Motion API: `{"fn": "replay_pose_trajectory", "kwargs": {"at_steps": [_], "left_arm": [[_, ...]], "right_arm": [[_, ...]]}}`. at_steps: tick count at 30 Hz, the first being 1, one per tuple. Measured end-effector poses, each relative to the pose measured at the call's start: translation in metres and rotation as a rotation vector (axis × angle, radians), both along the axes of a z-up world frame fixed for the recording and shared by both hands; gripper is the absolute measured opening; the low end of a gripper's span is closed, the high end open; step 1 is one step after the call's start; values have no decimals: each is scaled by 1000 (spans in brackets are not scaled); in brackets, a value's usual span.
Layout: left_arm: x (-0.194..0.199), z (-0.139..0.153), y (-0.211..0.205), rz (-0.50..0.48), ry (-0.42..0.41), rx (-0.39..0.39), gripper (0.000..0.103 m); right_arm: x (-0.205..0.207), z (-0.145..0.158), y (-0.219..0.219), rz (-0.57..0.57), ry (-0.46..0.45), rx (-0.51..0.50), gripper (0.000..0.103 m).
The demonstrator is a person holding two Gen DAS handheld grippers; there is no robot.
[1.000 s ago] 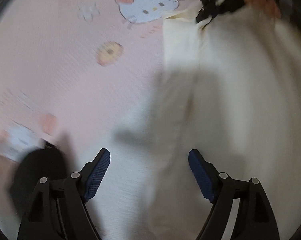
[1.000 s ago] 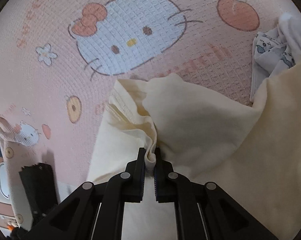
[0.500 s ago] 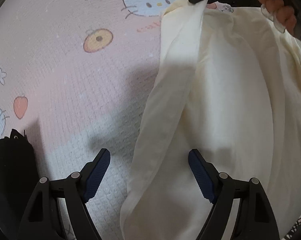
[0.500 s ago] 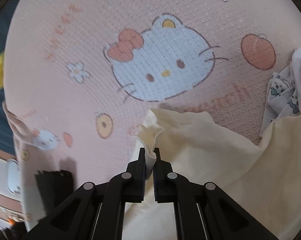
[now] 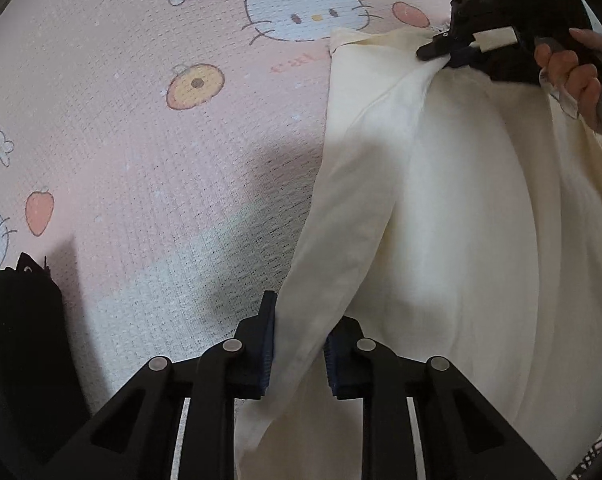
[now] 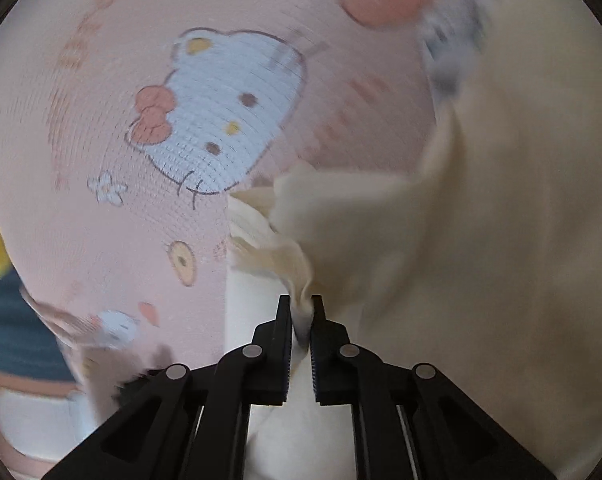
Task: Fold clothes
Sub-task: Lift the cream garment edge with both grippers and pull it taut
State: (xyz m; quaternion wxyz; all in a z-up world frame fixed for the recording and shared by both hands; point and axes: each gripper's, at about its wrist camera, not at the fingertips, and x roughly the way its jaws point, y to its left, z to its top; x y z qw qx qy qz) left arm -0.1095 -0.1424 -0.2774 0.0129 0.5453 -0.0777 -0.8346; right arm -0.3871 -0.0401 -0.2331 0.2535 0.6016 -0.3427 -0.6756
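Garment [image 5: 461, 208]: cream, lifted off pink mat [image 5: 141, 140], spanning 6 to 1 o'clock, unfolded | Left gripper [image 5: 299, 344]: jaws narrowed round an edge, clamp uncertain | Right gripper [image 6: 301, 320]: pinching bunched corner | Progress: no finished fold visible; folding remains.

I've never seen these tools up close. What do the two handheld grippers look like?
Both the left gripper and right gripper are black, angular linkages with silver rivets. The left one's jaws carry dark blue ribbed pads. In the left view, the right gripper's body shows white lettering and a small green light.
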Motion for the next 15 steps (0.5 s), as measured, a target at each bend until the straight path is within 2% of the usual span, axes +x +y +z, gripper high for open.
{"fn": "replay_pose_trajectory", "kwargs": {"at_steps": [3, 5, 11, 13, 14, 15], "left_arm": [[0, 2, 0, 39, -4, 50, 19], [1, 3, 2, 53, 1, 71, 19], [8, 7, 24, 25, 43, 18, 21], [2, 7, 19, 32, 49, 18, 23], [-2, 6, 12, 41, 50, 24, 24], [-6, 6, 2, 50, 50, 33, 24]], "right_arm": [[5, -12, -3, -30, -43, -72, 36], [7, -9, -11, -20, -17, -47, 42], [7, -2, -40, 19, 67, 74, 42], [7, 1, -48, 29, 88, 119, 41], [7, 3, -51, 35, 98, 155, 39], [7, 4, -54, 41, 108, 190, 30]]}}
